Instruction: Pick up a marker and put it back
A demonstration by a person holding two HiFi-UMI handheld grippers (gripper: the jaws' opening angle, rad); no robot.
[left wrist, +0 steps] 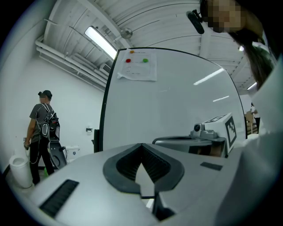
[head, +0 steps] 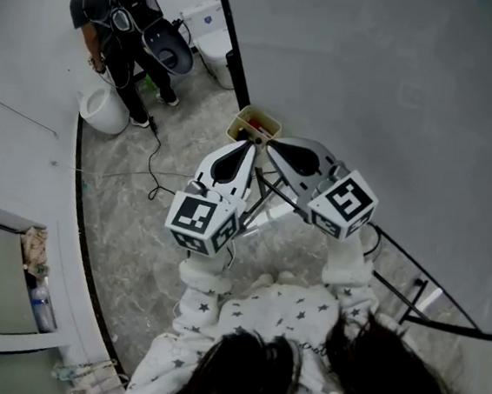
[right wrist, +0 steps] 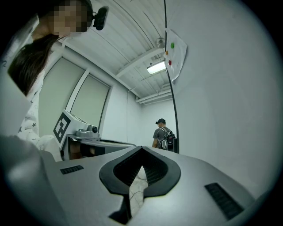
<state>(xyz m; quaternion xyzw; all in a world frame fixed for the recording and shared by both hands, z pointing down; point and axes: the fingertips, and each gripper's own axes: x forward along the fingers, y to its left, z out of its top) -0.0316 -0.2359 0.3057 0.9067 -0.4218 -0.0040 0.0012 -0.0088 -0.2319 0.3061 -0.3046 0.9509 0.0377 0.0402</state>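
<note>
While both handheld devices are held level in front of the large white wall-mounted whiteboard (head: 371,91), neither is loaded. The left gripper (head: 251,147), seen along its own jaws (left wrist: 142,146), is clenched: the grey jaw tips are brought together and nothing is gripped between them. The right gripper (head: 270,145) is likewise clenched and empty (right wrist: 141,149). Both sets of tips are converged just short of a small tan open-topped box (head: 239,123), which is located at the dark left edge of the whiteboard. Small contents, one of them red, are visible inside this box; whether they are markers cannot be confirmed at this size, and no marker is carried by either gripper.

A white cube with black square markers is fitted on each gripper (head: 204,221) (head: 343,202). A white paper sheet with coloured dots (left wrist: 138,64) is fixed near the top of the whiteboard. A second person in a dark cap and grey shirt (head: 116,21) is positioned well apart, beside a white cylindrical bucket (head: 102,108). A thin black cable (head: 154,160) is laid across the marbled grey floor (head: 127,249).
</note>
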